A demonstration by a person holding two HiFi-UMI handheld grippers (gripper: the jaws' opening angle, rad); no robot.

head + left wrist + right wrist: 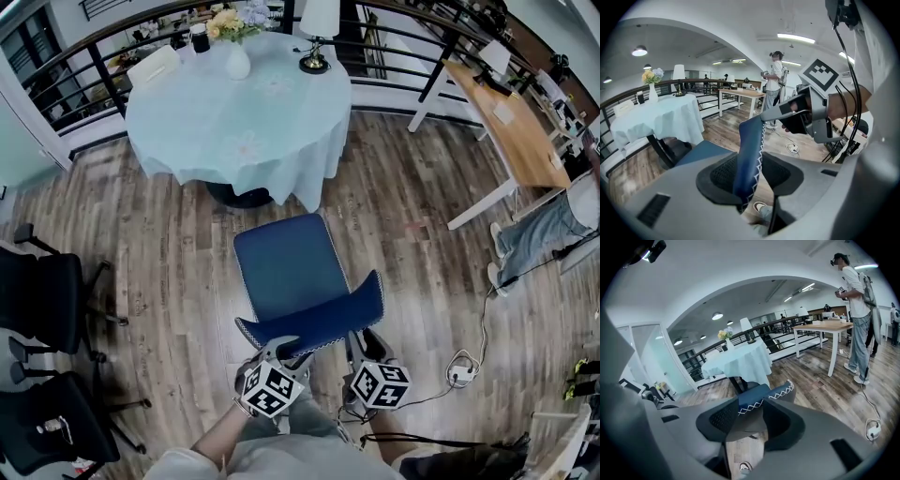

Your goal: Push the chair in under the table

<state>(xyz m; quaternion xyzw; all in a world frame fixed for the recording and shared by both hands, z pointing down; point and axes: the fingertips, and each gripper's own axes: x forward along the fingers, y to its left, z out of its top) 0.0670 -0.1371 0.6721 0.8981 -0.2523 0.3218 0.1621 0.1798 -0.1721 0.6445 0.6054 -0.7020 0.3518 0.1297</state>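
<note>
A blue chair (281, 264) stands on the wood floor, its seat toward the round table (187, 122) with a pale cloth and apart from it. Its backrest (319, 317), blue with white stitching, is nearest me. My left gripper (272, 345) is shut on the backrest's left part; in the left gripper view the stitched edge (751, 154) sits pinched between the pads of that gripper (749, 174). My right gripper (361, 339) is shut on the backrest's right end (761, 401), which fills the gap of that gripper (751, 420). The right gripper (787, 112) also shows at the backrest's top corner.
A vase of flowers (234, 47) and a lamp (317, 33) stand on the table. Black office chairs (42, 300) are at the left. A wooden desk (511, 131) and a person's legs (534, 234) are at the right. Cables and a plug (459, 370) lie on the floor.
</note>
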